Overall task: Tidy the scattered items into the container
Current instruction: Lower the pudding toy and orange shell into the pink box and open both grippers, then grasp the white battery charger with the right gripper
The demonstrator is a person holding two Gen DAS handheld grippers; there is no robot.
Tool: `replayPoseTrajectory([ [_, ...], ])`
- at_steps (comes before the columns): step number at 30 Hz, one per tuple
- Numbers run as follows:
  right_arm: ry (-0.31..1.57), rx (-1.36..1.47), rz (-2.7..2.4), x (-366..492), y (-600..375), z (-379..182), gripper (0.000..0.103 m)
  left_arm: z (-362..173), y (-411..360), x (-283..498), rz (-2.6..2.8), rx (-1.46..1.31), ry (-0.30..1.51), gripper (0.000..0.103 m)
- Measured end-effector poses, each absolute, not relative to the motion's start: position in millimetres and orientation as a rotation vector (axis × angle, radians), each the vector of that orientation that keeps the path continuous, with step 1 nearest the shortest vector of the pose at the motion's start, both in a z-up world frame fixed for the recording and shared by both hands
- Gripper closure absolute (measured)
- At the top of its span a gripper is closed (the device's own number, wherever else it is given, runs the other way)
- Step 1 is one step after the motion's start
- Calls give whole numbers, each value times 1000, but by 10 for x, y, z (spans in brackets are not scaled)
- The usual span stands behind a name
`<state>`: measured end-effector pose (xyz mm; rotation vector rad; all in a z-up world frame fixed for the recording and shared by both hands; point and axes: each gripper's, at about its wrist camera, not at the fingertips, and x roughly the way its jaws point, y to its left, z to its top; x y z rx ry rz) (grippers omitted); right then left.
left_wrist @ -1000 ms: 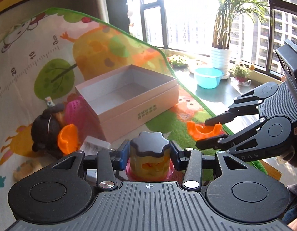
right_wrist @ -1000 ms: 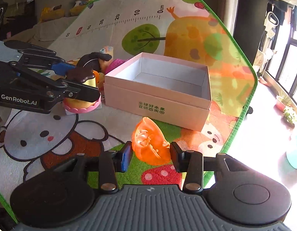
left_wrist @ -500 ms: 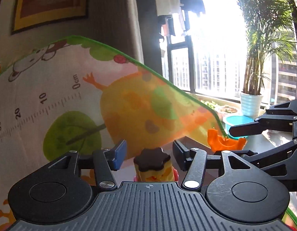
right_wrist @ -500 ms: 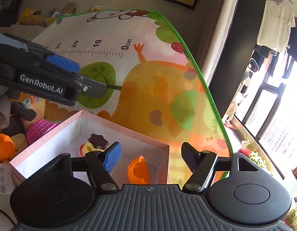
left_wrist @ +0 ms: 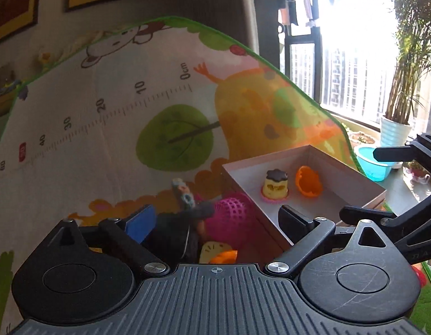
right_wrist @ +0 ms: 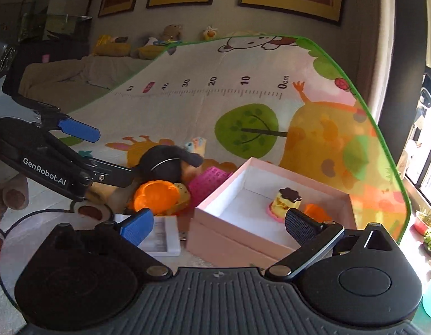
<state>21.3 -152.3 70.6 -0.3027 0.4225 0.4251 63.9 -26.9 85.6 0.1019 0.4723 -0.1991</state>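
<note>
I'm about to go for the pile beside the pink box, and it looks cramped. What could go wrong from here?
1. The dark plush toy, magenta mesh basket and orange shell lie jumbled against the pink box; a grasp may catch two items or nudge the box.
2. The left tool and right tool, both opening and empty, sit close and could collide.
3. The pudding toy stands upright inside; a dropped item might topple it.

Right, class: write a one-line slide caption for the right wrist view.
Right gripper opening, empty, above the pink box holding a pudding toy and an orange shell; more toys wait beside it.
</note>
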Motion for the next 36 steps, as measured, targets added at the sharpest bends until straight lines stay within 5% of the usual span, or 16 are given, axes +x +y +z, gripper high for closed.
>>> replayPoseTrajectory([
  [12, 665, -278, 468, 535, -796, 207, 3, 461, 429, -254, 17, -106, 565, 1],
  [16, 683, -243, 457, 573, -800, 166, 22, 418, 458, -293, 17, -115, 577, 1],
  [36, 617, -232, 365, -398, -1538, 321, 23, 255, 174, 318, 13, 165, 623, 1],
])
